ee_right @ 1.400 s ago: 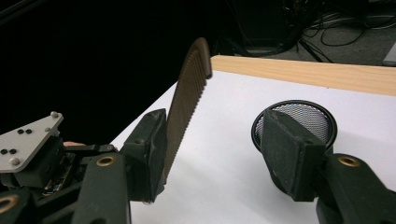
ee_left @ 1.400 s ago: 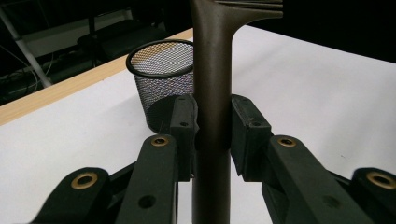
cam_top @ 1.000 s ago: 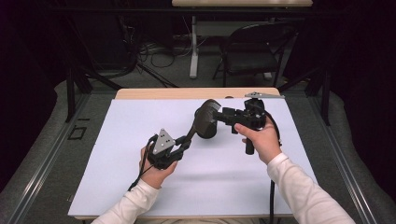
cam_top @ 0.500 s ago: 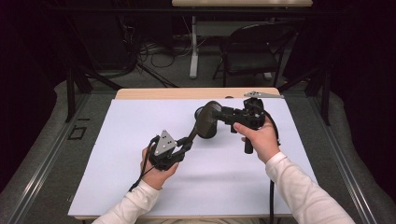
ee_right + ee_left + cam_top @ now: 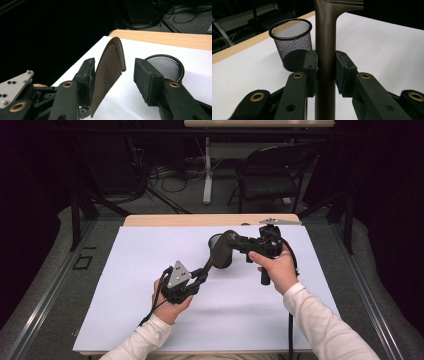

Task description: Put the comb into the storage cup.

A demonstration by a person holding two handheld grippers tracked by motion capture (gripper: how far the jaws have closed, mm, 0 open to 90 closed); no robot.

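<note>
comb (image 5: pixel 220 254) before mesh cup (image 5: pixel 218 242), on table (image 5: pixel 125 270)

Brown ridged comb (image 5: pixel 110 72), black mesh cup (image 5: pixel 291 42), white table cover (image 5: pixel 140 255), black claws

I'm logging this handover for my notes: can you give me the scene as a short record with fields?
held thing: brown plastic comb with a long handle
left gripper: fingers clamped on the comb's handle
right gripper: jaws just been closing around the comb's toothed head, one finger apart from it
nearby: black wire-mesh cup, upright, beyond the comb
surface: white table sheet
</note>
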